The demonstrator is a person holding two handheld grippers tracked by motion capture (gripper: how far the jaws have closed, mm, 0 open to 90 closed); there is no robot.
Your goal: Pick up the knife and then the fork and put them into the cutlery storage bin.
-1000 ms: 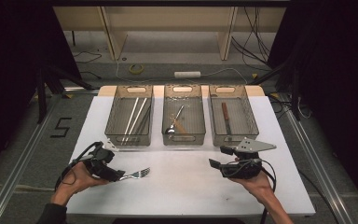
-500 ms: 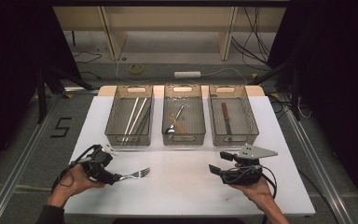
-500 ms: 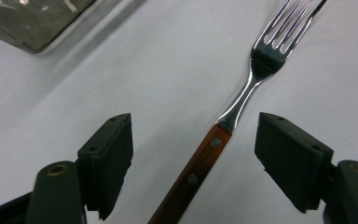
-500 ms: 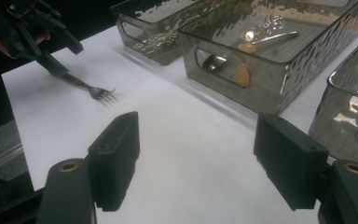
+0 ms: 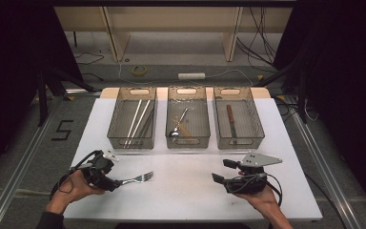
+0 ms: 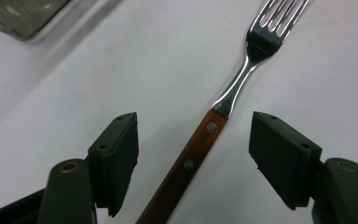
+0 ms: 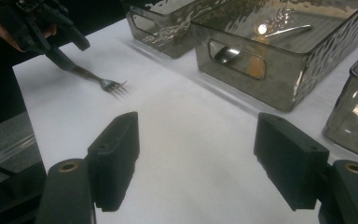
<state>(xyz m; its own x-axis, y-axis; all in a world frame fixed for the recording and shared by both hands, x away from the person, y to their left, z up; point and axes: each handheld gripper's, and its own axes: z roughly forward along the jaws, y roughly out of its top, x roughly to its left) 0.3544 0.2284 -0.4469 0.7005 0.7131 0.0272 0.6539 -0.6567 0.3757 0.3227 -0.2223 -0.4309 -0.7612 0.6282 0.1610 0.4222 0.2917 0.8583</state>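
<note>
A fork [image 5: 140, 178] with a brown wooden handle and steel tines lies on the white table at the near left. My left gripper [image 5: 116, 182] is down at its handle. In the left gripper view the handle [image 6: 200, 144] runs between the two jaws with a gap on each side, and neither pad touches it. These jaws have just been closing around the handle, so my left gripper [image 6: 193, 119] counts as open. My right gripper [image 5: 223, 171] hovers at the near right, open with nothing between its jaws [image 7: 196, 122]. From there the fork [image 7: 107, 84] shows at the far left.
Three smoked-plastic trays stand in a row at the back of the table. The left tray [image 5: 112, 129] holds pale chopsticks, the middle tray [image 5: 188, 141] a spoon [image 5: 177, 129], the right tray [image 5: 238, 141] a brown-handled knife [image 5: 231, 121]. Bare white tabletop [image 5: 186, 191] lies between the hands.
Both hands stay about where they were, and the fork lies in the same spot with the left gripper at its handle.
</note>
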